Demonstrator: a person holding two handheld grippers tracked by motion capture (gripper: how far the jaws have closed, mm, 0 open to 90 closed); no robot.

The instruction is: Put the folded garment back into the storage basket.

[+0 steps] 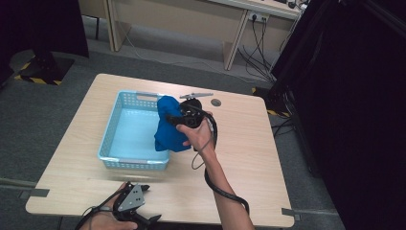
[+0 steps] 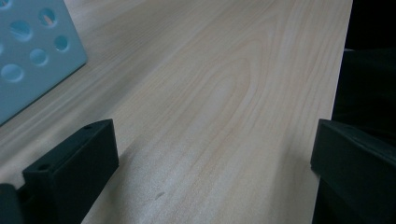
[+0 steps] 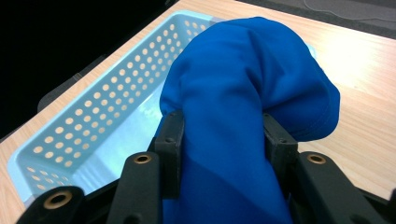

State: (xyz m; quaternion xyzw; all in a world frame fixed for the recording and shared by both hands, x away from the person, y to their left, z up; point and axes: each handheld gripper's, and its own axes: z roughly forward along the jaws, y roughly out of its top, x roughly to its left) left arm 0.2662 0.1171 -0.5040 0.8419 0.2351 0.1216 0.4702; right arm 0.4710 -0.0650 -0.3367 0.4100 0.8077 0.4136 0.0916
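One blue cloth [image 1: 170, 127] is in play, and the right hand-held gripper [image 1: 178, 119] has it pinched between its jaws. In the right gripper view the fabric [image 3: 243, 116] bulges up thick between the two black jaws, clamped on both sides. From the high view the cloth hangs over the right-hand wall of the light blue basket [image 1: 125, 162], part of it draped toward the inside, part of it hanging just outside the rim; how much rests on the basket floor I cannot tell.

Down at the near edge of the desk [image 1: 249, 153], the left hand-held gripper [image 1: 143, 189] sits idle, jaws spread wide with bare wood between them, the basket's perforated corner [image 2: 32, 60] off to one side.

My read: the pick-up is done and the carry is nearly over. What's left is getting the bundle fully over the basket, letting go, and making sure no corner trails over the rim.
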